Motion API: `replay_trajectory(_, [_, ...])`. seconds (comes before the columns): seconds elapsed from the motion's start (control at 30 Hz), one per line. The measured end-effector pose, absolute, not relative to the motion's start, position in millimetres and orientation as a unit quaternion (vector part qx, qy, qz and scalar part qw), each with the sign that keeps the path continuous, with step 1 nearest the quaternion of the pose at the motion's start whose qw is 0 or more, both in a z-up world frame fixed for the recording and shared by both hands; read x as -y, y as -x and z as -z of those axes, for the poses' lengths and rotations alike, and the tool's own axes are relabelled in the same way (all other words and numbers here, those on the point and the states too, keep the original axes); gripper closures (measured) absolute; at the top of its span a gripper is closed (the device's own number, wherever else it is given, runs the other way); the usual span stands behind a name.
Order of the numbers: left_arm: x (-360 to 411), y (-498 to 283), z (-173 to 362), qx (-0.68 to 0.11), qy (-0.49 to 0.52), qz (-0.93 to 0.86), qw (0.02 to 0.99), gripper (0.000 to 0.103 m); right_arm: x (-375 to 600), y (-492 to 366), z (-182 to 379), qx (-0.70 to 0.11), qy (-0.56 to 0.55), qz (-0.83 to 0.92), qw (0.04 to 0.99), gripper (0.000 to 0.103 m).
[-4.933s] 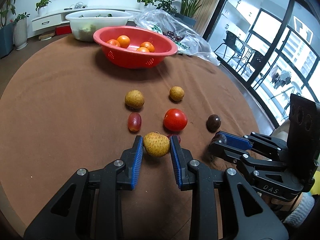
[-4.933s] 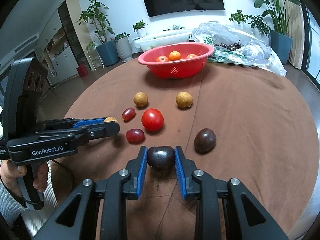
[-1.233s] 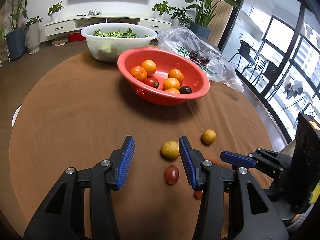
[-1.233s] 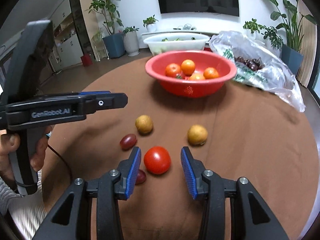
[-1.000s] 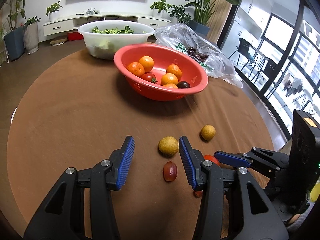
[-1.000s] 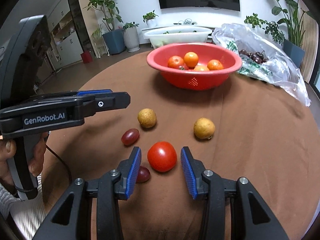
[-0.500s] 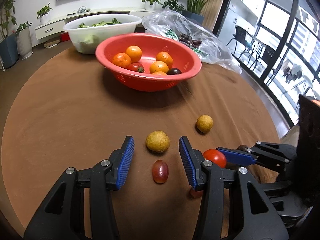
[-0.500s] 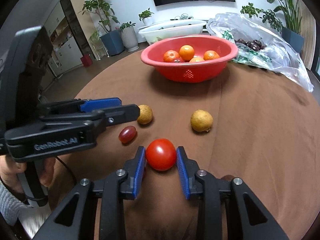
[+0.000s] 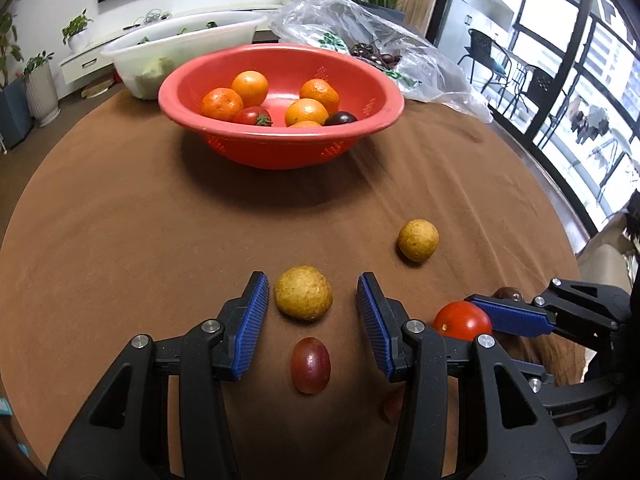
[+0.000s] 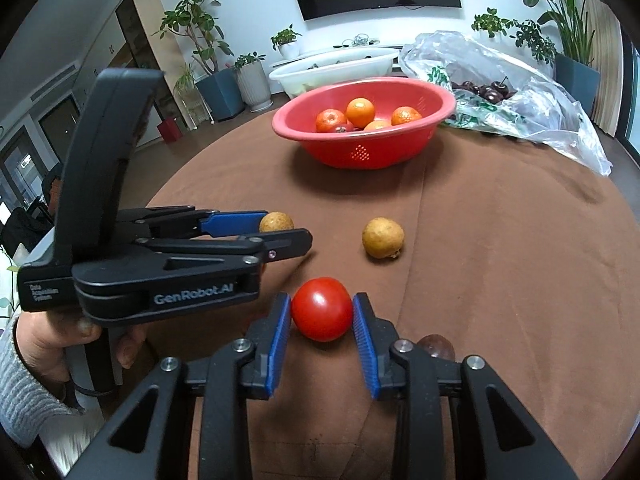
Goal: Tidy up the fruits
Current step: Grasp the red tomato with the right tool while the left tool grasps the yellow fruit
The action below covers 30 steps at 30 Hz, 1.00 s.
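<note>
My left gripper (image 9: 310, 298) is open around a yellow-brown fruit (image 9: 303, 292) lying on the brown table, apart from both pads. A red grape (image 9: 310, 364) lies just behind it, between the arms. My right gripper (image 10: 321, 312) is shut on a red tomato (image 10: 322, 308), which also shows in the left wrist view (image 9: 462, 320). A second yellow-brown fruit (image 9: 417, 239) lies farther right. The red basket (image 9: 280, 142) at the back holds several oranges, a tomato and a dark plum.
A white tub (image 9: 180, 46) of greens and a clear plastic bag (image 9: 384, 56) with dark cherries stand behind the basket. A dark fruit (image 10: 436, 346) lies by my right gripper. The table edge curves close on the right (image 9: 560, 216).
My right gripper has shut on the red tomato. My left gripper has moved forward so the yellow-brown fruit now sits between its open pads.
</note>
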<state>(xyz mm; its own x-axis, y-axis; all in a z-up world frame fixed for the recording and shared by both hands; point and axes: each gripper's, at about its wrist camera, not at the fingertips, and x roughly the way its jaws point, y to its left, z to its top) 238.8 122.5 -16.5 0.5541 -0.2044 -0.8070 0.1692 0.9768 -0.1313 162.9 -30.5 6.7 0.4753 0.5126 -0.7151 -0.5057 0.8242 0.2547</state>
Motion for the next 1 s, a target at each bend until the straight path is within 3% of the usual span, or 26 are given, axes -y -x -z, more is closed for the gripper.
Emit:
replay_trajectory(0.27, [-119.9,-234.0,17.5,-0.455,-0.013,0.098,0.885,0.076,30.8,-160.8,-6.6,-0.418,-0.005,-0.297,0.859,0.069])
replay_trajectory(1.0, [-119.9,-216.4,1.3,-0.435,0.004,0.120,0.893,0.076,37.0,-160.3,-10.1,-0.409,-0.018,-0.292,0.864,0.069])
